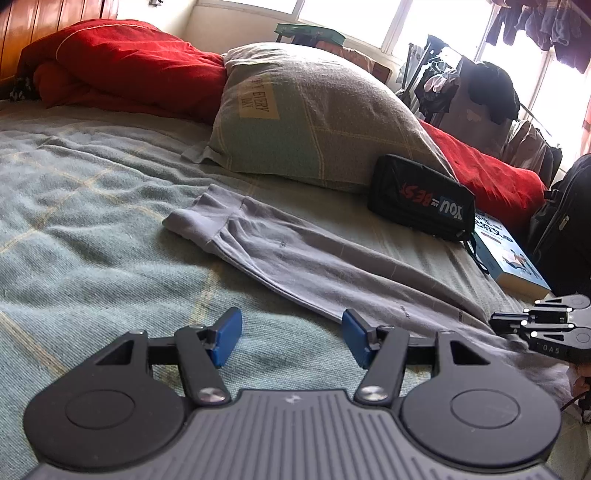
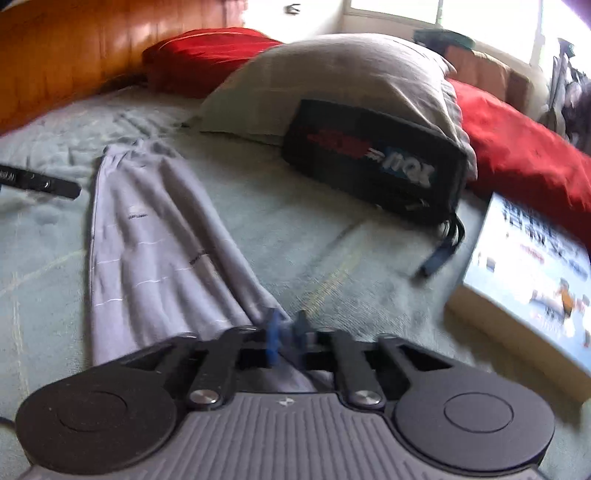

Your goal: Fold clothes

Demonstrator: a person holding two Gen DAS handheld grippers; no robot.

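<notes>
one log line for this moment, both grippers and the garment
left gripper: open, empty | right gripper: shut on grey garment hem | garment: flat on bed

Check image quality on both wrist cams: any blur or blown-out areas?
Left wrist: sharp; windows blown out, fisheye bends the bed edges, grey garment crisp. Right wrist: motion blur throughout, text on the black pouch and book smeared; window overexposed; the right gripper is soft at its fingertips.

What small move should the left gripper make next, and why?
Probably ease the left gripper forward onto the near edge of the grey garment and close. Its jaws are open over bare bedsheet, while the right gripper is shut on the garment's end, so the fold needs a second hold.
</notes>
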